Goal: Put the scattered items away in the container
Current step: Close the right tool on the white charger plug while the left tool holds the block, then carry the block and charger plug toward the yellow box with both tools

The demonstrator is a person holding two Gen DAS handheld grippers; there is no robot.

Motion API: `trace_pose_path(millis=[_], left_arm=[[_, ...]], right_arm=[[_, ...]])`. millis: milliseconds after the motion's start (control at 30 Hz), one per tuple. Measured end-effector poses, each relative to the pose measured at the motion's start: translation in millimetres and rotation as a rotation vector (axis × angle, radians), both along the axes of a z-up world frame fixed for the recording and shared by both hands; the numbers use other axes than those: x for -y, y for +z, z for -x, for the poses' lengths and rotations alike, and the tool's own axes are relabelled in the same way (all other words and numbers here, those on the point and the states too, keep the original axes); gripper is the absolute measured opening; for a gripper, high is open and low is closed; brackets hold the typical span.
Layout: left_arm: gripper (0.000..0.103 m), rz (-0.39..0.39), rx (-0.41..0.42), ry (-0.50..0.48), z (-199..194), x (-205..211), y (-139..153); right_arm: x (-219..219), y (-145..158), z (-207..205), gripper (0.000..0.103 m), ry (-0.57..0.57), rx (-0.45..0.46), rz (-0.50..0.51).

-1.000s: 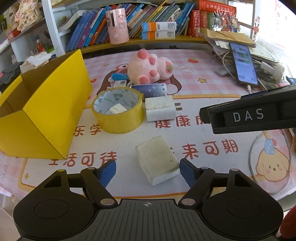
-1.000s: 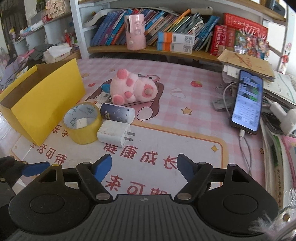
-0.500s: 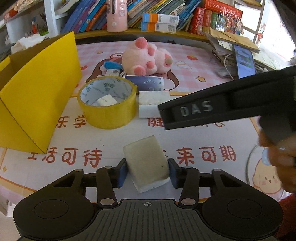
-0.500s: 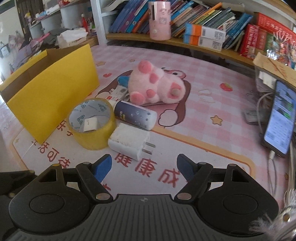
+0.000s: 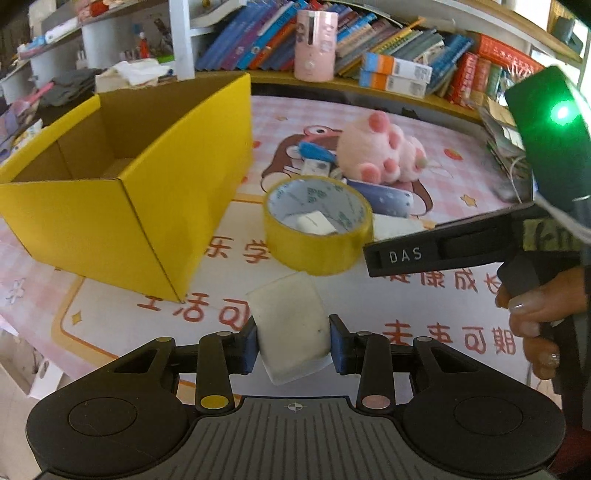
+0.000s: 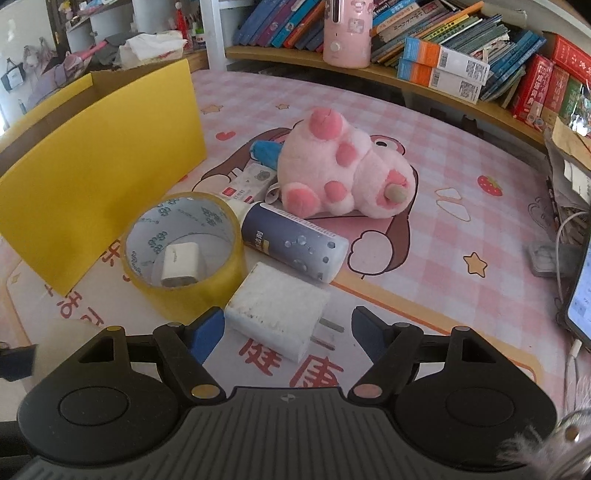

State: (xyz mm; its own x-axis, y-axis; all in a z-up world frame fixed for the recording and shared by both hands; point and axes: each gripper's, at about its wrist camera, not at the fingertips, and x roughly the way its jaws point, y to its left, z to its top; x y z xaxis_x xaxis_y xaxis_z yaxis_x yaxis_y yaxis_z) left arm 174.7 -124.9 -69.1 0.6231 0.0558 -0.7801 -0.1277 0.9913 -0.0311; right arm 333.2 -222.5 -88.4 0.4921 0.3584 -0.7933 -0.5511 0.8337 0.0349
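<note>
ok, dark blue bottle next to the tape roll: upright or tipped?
Tipped. The dark blue bottle lies on its side on the mat, between the tape roll and the pink plush.

In the left wrist view the cardboard box (image 5: 122, 192) fills the left half of the frame, standing on the tabletop (image 5: 110, 321). Right of it, at centre, sits the tape roll (image 5: 317, 225) with a small charger block (image 5: 314, 223) inside its ring. Below that, at lower centre, a sponge block (image 5: 291, 325) sits between the left gripper's (image 5: 291, 343) fingers. In the right wrist view a power adapter (image 6: 277, 317) lies at lower centre, the tape roll touching its left. Behind it lies a bottle (image 6: 295, 247) on its side, and behind that a plush pig (image 6: 343, 173). Books (image 6: 424, 26) line the shelf along the top.
</note>
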Motion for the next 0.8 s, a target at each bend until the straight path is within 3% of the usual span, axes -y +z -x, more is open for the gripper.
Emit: trace_pose_path(millis=[300,800], left_arm=[[0.036,-0.008,0.006,0.003,0.3,-2.2,2.5],[0.035,-0.008,0.025,-0.024,5.6,9.7,8.5]], right_arm=[[-3.2,-7.2,-6.1,0.069,0.009,-0.014,0.003],[24.0,-2.0,5.9,0.068,0.002,-0.024,-0.006]])
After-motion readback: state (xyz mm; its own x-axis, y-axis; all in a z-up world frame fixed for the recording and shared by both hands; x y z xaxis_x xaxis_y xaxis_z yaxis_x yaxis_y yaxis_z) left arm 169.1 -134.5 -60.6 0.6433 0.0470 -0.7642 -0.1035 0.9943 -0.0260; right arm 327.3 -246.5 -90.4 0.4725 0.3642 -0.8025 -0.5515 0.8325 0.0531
